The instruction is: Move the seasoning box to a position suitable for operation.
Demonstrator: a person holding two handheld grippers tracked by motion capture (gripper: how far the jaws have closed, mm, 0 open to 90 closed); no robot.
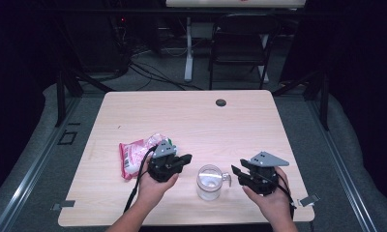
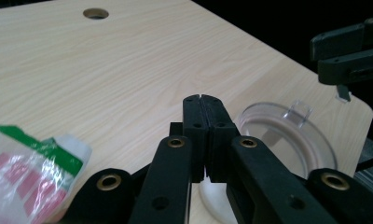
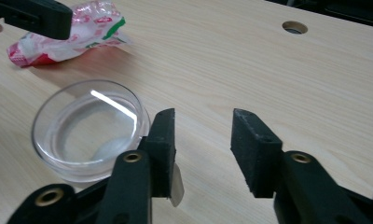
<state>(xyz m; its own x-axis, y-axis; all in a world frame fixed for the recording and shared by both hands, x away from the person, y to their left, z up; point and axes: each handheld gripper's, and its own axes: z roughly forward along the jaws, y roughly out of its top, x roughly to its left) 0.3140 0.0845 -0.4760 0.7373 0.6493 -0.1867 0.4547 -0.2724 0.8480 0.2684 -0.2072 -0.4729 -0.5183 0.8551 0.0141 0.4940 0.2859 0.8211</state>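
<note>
The surface (image 1: pixel 191 121) is a pale wood-grain top with a round dark cable hole (image 1: pixel 221 102) near its far edge, right of centre. Beyond it, on the floor, stand a dark folding chair (image 1: pixel 240 46) and a white post of another desk.

On the left half of the surface, toward the near side, lies a crinkled plastic bag (image 1: pixel 136 157), pink and white with a green strip at one end. It lies flat and its contents cannot be made out. In the left gripper view its green-edged end (image 2: pixel 35 168) lies at the lower left, just beside the left claw.

Right of the bag, near the front edge, stands a clear glass jar (image 1: pixel 209 182) with its mouth open and a small metal clasp sticking out on its right side. Seen from above in the right gripper view, the jar (image 3: pixel 89 128) looks empty, its clear bottom showing through.

The left claw (image 1: pixel 182 159) is held by the person's left hand between bag and jar, pointing right toward the jar. Its jaws are pressed together with nothing between them, as the left gripper view shows (image 2: pixel 204 135); the jar's rim (image 2: pixel 287 135) lies just beyond the tips.

The right claw (image 1: pixel 239 174) sits just right of the jar, aimed left at the clasp. Its jaws stand apart (image 3: pixel 203 140) with bare wood between them, gripping nothing, and the jar is just beside the left jaw.
</note>
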